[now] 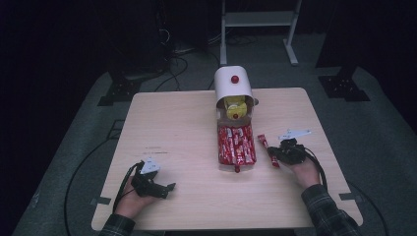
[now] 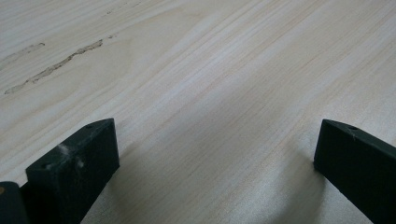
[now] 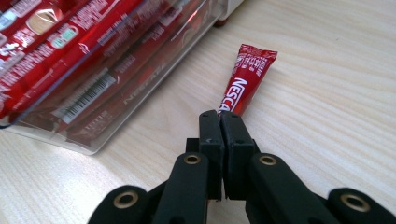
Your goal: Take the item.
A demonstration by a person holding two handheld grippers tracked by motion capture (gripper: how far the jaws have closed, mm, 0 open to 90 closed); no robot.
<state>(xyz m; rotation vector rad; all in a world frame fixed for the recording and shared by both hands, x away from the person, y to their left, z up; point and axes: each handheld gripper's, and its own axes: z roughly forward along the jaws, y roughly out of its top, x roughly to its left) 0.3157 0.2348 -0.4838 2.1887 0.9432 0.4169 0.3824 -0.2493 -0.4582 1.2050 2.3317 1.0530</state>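
Right claw (image 3: 220,116) pinching one end of red sachet (image 3: 247,74), which lies on tabletop (image 1: 177,123) beside clear tray (image 1: 236,145) of sachets. Left claw (image 1: 167,189) spread over bare wood near front-left corner.

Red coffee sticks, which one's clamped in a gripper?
The lone stick lying on the table right of the clear tray, pinched by the right gripper; the others lie inside it.
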